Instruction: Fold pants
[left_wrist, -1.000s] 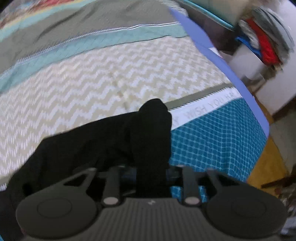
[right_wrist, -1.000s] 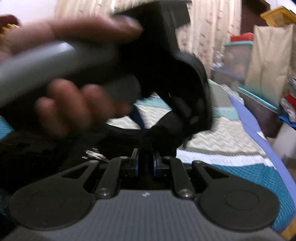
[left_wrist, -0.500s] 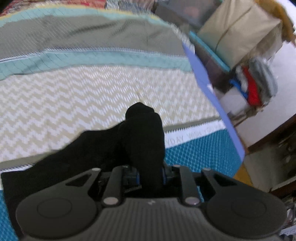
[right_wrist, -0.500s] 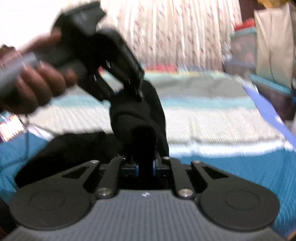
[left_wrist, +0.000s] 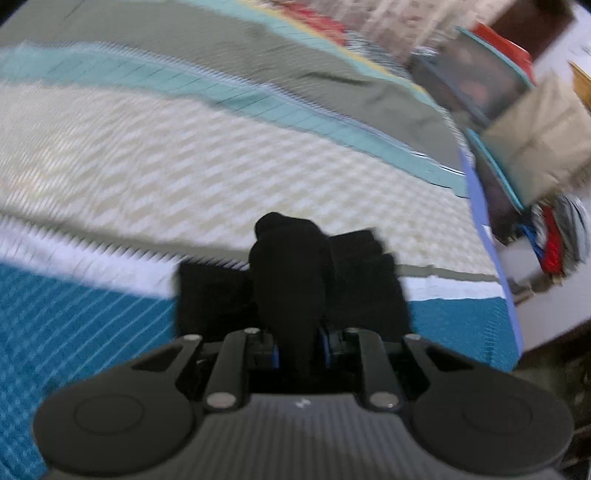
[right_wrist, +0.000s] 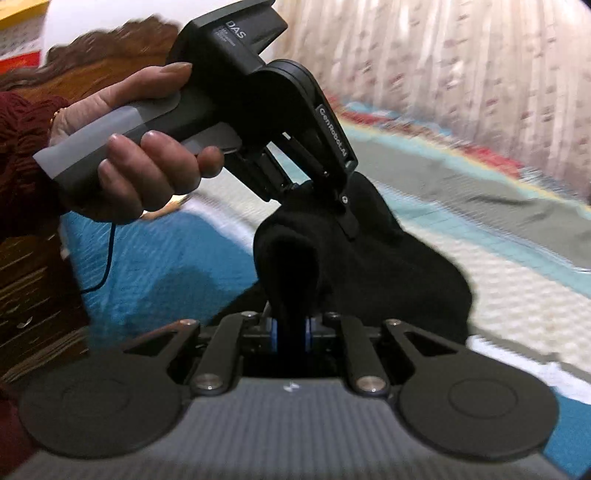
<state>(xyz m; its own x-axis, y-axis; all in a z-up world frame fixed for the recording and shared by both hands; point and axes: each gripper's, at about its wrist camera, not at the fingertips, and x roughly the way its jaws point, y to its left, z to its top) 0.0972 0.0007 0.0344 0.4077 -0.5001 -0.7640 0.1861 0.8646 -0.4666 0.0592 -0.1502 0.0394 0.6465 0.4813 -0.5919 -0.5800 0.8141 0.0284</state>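
Observation:
The black pants (left_wrist: 291, 266) hang bunched from my left gripper (left_wrist: 297, 343), which is shut on a thick fold; the rest lies dark on the bedspread (left_wrist: 184, 166) behind it. In the right wrist view my right gripper (right_wrist: 291, 332) is shut on another fold of the same pants (right_wrist: 388, 266). Just ahead of it a person's hand (right_wrist: 140, 158) holds the left gripper (right_wrist: 343, 210), tilted down with its tips buried in the cloth. Both grips sit close together above the bed.
The bedspread (right_wrist: 480, 236) has teal, grey and cream zigzag bands. Off the bed's right edge stand a paper bag (left_wrist: 543, 140), boxes and a pile of clothes (left_wrist: 554, 236). A wooden drawer unit (right_wrist: 33, 288) stands at left, a curtain (right_wrist: 443, 66) behind.
Both grippers have swept across the bed with the pants still held. The cloth trailing to the left is now gathered under the left gripper. The left gripper has rolled.

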